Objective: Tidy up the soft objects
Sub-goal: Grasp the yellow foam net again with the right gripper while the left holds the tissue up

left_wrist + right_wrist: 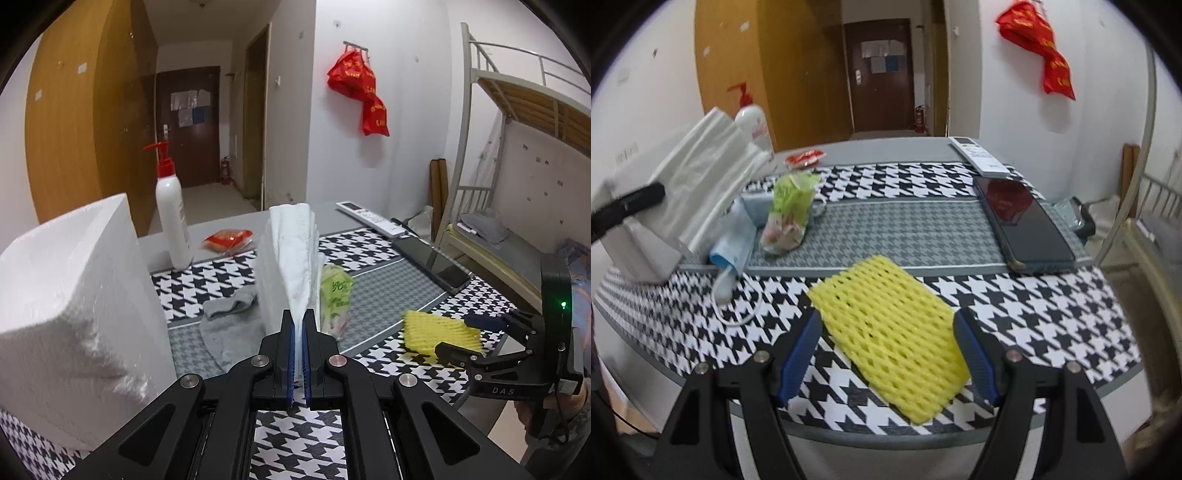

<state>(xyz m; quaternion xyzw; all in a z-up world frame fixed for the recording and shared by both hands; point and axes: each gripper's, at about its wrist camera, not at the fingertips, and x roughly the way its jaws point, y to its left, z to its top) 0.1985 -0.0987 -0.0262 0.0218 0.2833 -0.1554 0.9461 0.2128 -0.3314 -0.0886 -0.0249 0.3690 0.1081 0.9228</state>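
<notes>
My left gripper [298, 317] is shut on a white folded cloth stack [291, 258], which stands upright between its blue pads above the table. The right wrist view shows the same stack [701, 177] at the left, tilted, with a black finger on it. A yellow foam net [890, 332] lies flat on the houndstooth mat [1034, 295] near the front edge. My right gripper [886, 317] is open and straddles the net, with both pads clear of it. In the left wrist view that gripper [454, 334] sits at the yellow net [436, 330].
A white foam block [74, 314] stands at the left, a grey sock [229, 325] beside it. A green plastic packet [790, 210] and a blue face mask [735, 243] lie mid-table. A pump bottle [171, 214], red packet [227, 239], phone [1023, 221] and remote [979, 155] lie further back.
</notes>
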